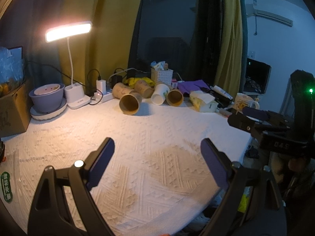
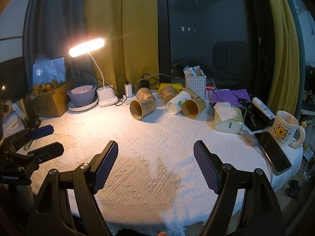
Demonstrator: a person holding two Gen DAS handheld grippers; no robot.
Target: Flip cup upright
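Observation:
Several paper cups lie on their sides at the back of the white tablecloth [image 2: 149, 137]: a brown cup [image 2: 142, 108] with its mouth toward me, a white cup [image 2: 178, 103], a brown cup [image 2: 194, 107] on the right, and two more brown ones behind. In the left wrist view they show as the brown cup [image 1: 130, 103], the white cup [image 1: 160, 95] and the right brown cup [image 1: 174, 97]. My left gripper [image 1: 157, 147] is open and empty over the cloth. My right gripper [image 2: 155, 149] is open and empty, well short of the cups.
A lit desk lamp [image 2: 86, 47], a purple bowl on a plate [image 2: 81, 96] and a cardboard box [image 2: 51, 102] stand at the back left. A white basket [image 2: 195, 84], tissue pack [image 2: 228, 120], phone [image 2: 272, 151] and mug [image 2: 284, 129] sit on the right.

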